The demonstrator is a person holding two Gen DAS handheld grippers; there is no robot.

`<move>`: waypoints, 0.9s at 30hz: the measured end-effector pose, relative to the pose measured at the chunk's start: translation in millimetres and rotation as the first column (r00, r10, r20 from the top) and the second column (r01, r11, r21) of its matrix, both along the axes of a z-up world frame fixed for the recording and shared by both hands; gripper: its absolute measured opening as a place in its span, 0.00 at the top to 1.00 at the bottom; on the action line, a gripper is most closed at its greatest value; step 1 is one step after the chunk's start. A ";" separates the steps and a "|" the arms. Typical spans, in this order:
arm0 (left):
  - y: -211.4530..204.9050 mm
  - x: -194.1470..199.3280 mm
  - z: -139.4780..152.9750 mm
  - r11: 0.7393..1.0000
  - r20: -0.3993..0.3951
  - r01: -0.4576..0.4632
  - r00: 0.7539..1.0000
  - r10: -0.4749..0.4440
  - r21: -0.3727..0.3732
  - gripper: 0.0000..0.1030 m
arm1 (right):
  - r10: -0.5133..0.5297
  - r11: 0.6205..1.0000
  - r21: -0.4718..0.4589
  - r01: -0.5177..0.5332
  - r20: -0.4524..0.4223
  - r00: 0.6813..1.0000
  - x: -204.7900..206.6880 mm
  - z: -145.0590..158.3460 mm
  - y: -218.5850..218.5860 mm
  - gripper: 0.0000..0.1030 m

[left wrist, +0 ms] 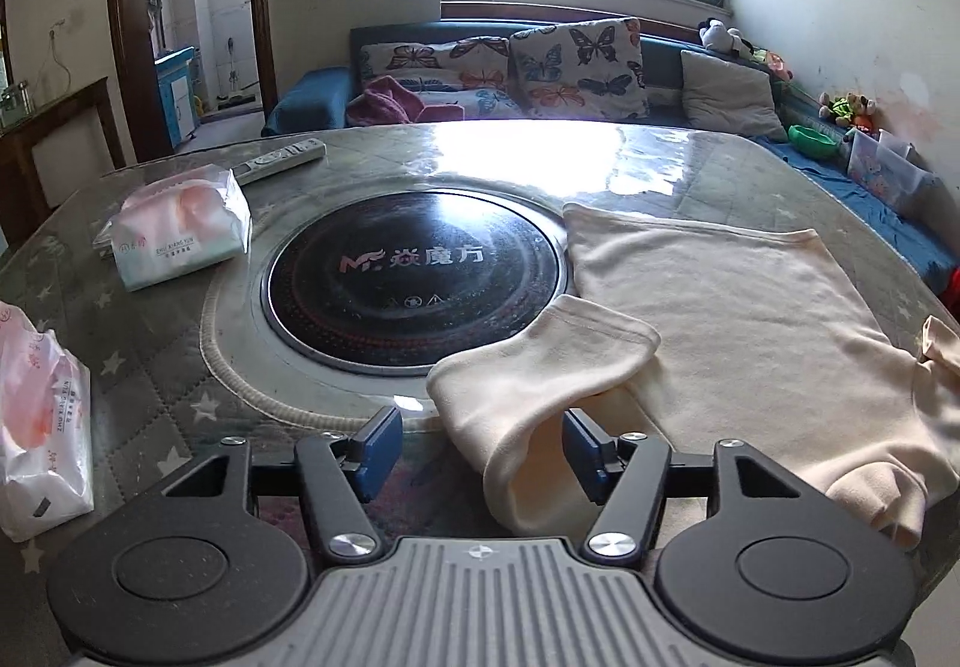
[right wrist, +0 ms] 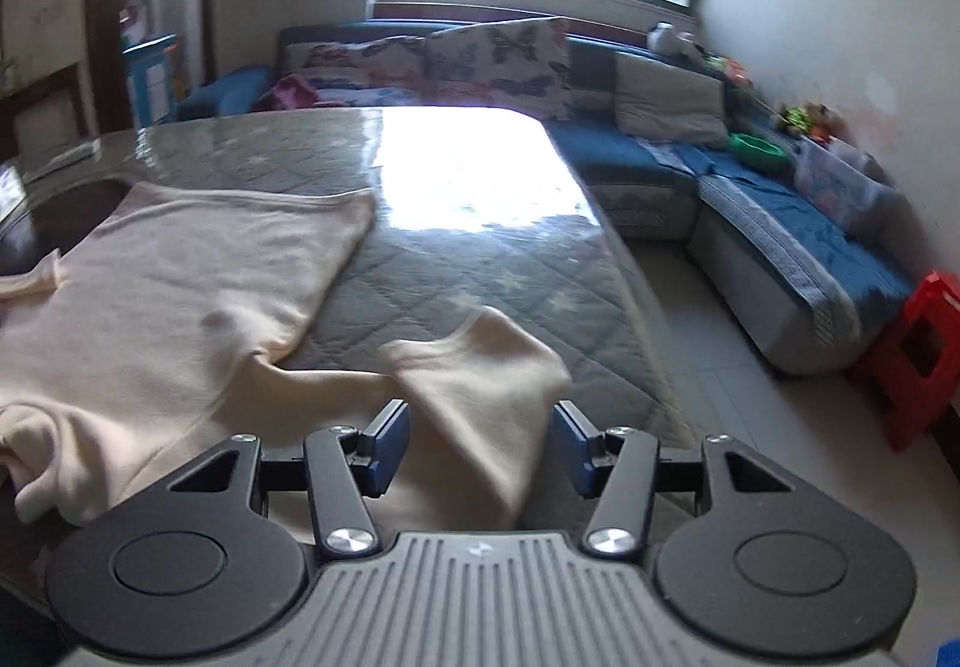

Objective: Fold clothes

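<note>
A cream long-sleeved top lies spread flat on the quilted table cover, its hem toward the far side. In the left wrist view one sleeve is bent over, with its cuff end pointing toward the round hob. My left gripper is open; that sleeve lies between its blue pads, close to the right pad, and is not pinched. In the right wrist view the top fills the left, and its other sleeve runs out to the right. My right gripper is open with this sleeve between its pads.
A black round induction hob is set into the table. Two tissue packs and a remote control lie at the left. The table's right edge drops to a tiled floor with a blue sofa and a red stool.
</note>
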State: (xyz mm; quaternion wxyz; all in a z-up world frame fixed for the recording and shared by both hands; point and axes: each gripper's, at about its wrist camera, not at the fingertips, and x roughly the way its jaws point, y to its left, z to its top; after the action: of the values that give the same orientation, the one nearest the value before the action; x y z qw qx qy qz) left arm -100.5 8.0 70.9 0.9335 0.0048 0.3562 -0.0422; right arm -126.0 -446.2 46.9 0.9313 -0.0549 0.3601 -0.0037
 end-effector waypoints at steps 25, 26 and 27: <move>-64.2 52.7 -41.6 0.971 0.001 0.213 0.977 -0.214 0.105 0.49 | -0.284 0.959 0.008 0.285 0.095 0.954 -23.1 5.4 -65.4 0.66; -64.9 54.7 -43.9 0.970 0.003 0.215 0.976 -0.217 0.112 0.56 | -0.268 0.963 0.014 0.268 0.096 0.959 -22.5 6.4 -61.6 0.66; -64.7 56.6 -45.7 0.970 0.006 0.216 0.976 -0.218 0.113 0.60 | -0.226 0.974 0.026 0.225 0.094 0.970 -18.1 9.7 -51.1 0.65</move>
State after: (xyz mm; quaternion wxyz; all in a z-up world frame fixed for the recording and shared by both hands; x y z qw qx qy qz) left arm -43.9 -56.7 25.3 0.9248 0.0961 0.3467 -0.1241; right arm -144.0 -497.3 56.6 0.9414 -0.0065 0.3190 -0.1093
